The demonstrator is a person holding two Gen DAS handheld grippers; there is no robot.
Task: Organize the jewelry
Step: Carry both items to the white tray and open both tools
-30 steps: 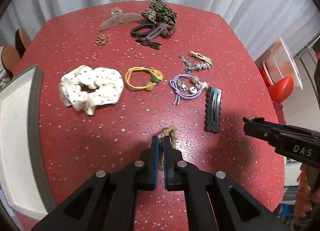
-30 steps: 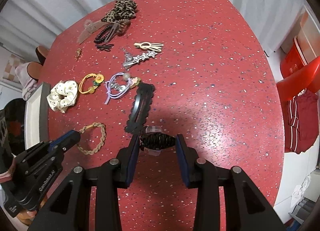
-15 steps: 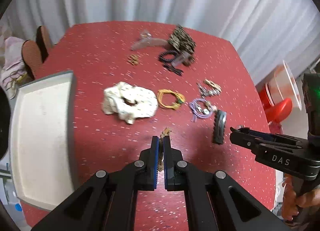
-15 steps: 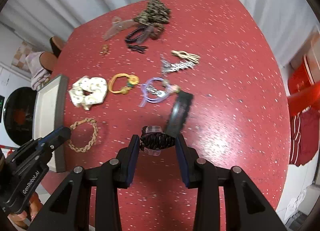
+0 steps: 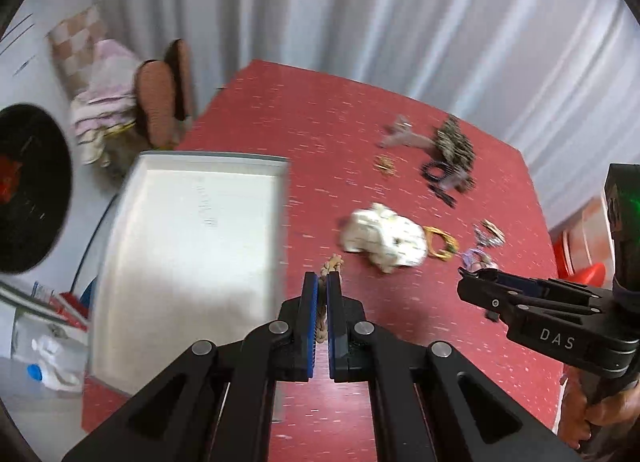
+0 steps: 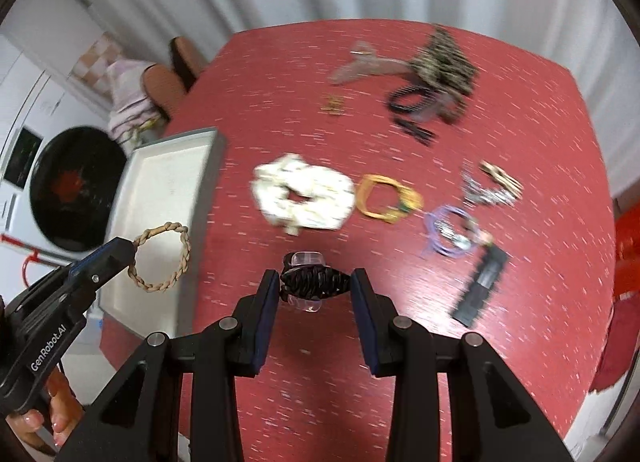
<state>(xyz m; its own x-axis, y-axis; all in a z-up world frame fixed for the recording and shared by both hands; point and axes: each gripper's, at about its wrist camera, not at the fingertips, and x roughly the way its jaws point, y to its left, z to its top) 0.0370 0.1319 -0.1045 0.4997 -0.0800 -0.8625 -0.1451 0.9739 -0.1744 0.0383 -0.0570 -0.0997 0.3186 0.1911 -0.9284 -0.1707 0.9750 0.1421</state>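
Two items are held above the red surface (image 6: 500, 302): a braided bracelet (image 6: 160, 258) clamped in the left gripper's (image 5: 322, 282) fingers, a black hair claw (image 6: 312, 282) pinched by the right gripper's (image 6: 314, 282) fingers.

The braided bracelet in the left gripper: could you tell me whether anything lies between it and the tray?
Nothing visible does. The bracelet hangs from the shut left gripper right at the tray edge, and the tray floor looks bare.
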